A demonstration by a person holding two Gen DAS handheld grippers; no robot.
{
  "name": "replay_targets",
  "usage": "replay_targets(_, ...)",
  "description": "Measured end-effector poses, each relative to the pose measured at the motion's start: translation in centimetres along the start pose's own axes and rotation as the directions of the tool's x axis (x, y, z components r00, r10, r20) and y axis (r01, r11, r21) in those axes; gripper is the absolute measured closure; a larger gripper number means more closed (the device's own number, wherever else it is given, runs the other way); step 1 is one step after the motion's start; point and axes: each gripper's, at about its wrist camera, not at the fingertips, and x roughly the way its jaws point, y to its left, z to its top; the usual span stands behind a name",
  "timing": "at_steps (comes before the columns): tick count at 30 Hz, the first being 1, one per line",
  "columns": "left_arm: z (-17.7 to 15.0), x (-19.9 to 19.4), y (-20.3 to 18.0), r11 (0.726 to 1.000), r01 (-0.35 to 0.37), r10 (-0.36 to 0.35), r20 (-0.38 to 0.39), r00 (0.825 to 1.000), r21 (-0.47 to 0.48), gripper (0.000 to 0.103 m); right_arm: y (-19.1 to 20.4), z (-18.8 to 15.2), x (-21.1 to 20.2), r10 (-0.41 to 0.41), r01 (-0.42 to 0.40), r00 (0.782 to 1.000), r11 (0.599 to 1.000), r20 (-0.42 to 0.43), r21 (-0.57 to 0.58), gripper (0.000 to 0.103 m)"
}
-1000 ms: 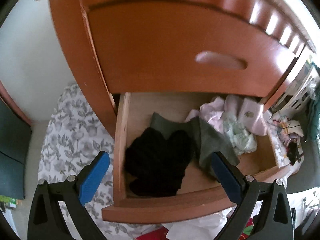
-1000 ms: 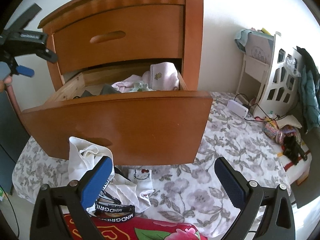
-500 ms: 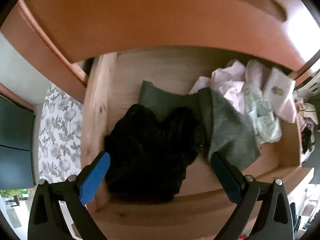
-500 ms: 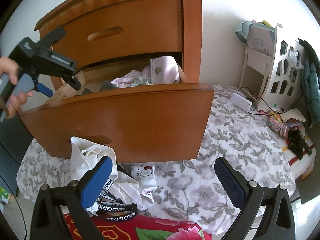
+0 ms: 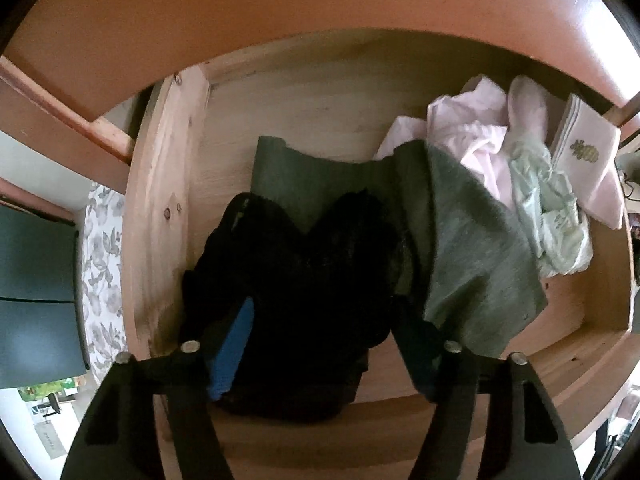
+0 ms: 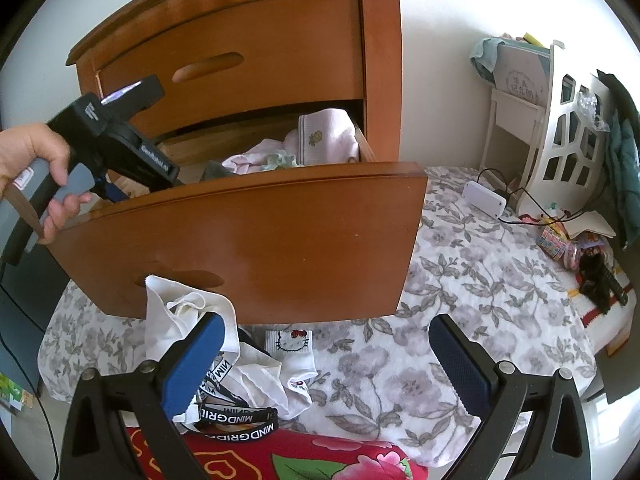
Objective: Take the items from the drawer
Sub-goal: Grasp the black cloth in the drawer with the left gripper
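- Nearest to us in the left wrist view, our left gripper (image 5: 320, 344) points straight down into the open drawer (image 5: 160, 208); its jaws have just been closing, and one black garment (image 5: 304, 280) now lies bunched between the two fingers, the blue pad (image 5: 234, 354) pressing into the cloth.
- Just beyond the black garment we count one grey-green garment (image 5: 472, 248), partly under it.
- Farther right in the drawer lie one pale pink garment (image 5: 472, 136), one mint patterned bundle (image 5: 556, 216) and one pink sock with a pineapple motif (image 5: 588, 156).
- Our right gripper (image 6: 328, 360) hangs spread wide and empty over the floral cover (image 6: 460, 280), two blue pads showing.
- Below it lie one white cloth (image 6: 176, 312), one cat-face sock (image 6: 292, 344) and one black lettered strap (image 6: 236, 420).
- Beyond stands one wooden nightstand (image 6: 280, 60), two drawers in all.
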Motion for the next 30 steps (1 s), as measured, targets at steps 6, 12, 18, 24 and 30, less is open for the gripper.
replay_targets(6, -0.2, 0.0, 1.6, 0.998, 0.022, -0.021, 0.026, 0.999, -0.063, 0.064, 0.0, 0.0, 0.0, 0.000, 0.000, 1.000, 1.000, 0.000, 0.002, 0.000)
replay_targets(12, -0.3, -0.7, 3.4, 0.991, 0.063, -0.055, 0.073, 0.996, -0.118, 0.085, 0.0, 0.0, 0.0, -0.002, 0.002, 1.000, 1.000, -0.001, 0.005, 0.000)
replay_targets(18, -0.7, -0.9, 4.0, 0.986, 0.079, -0.065, 0.094, 0.993, -0.145, 0.089, 0.0, 0.0, 0.0, -0.001, 0.001, 1.000, 1.000, -0.002, 0.005, 0.000)
replay_targets(24, -1.4, -1.0, 5.1, 0.978, 0.107, -0.089, 0.107, 0.990, -0.176, 0.092, 0.0, 0.0, 0.1, 0.000, 0.000, 1.000, 1.000, -0.003, 0.006, 0.000)
replay_targets(30, -2.2, -1.3, 6.5, 0.972, 0.128, -0.100, 0.146, 0.984, -0.195, 0.095, -0.2, -0.1, 0.0, -0.006, 0.006, 1.000, 1.000, -0.003, 0.014, 0.000)
